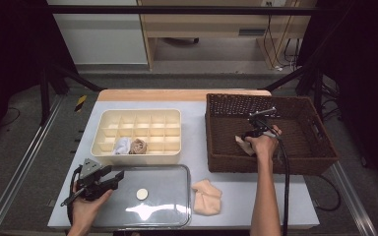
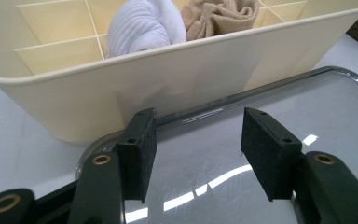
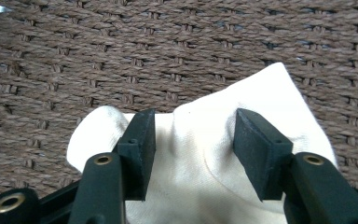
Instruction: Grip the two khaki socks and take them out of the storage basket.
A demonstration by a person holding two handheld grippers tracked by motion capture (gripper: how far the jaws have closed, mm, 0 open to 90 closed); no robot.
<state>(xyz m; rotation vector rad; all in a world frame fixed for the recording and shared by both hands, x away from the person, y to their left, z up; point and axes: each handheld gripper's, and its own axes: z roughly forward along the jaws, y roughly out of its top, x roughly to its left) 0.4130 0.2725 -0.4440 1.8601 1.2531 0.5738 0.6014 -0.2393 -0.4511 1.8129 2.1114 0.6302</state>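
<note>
On a pale table, seen from above, the person's left gripper [image 1: 117, 177] hovers at the near left with its jaws spread and nothing between them, resting over the clear lid [image 1: 147, 196] that lies flat along the near edge. Just beyond the lid sits a cream divider box [image 1: 174, 114], and its near row already holds a rolled white sock [image 2: 144, 25] and a rolled tan sock [image 2: 221, 16] side by side in neighbouring cells. To the right of the lid, a peach-coloured cloth [image 1: 207, 196] lies loose on the table. Farther right stands a brown wicker basket [image 1: 226, 105], and the right gripper [image 3: 193, 154] reaches down into it, near the basket's left side. Its jaws stand apart, straddling a cream sock [image 3: 205, 186] that lies flat on the woven floor, and the pads do not yet appear to press the fabric. The step in hand seems to be picking this sock out of the basket. To do it well, the right gripper should probably sink until both pads bracket a thick fold, then close firmly so that the grip gathers several layers rather than one slippery edge, and lift straight up clear of the basket wall. The left gripper would do best to stay still, away from the box.
</note>
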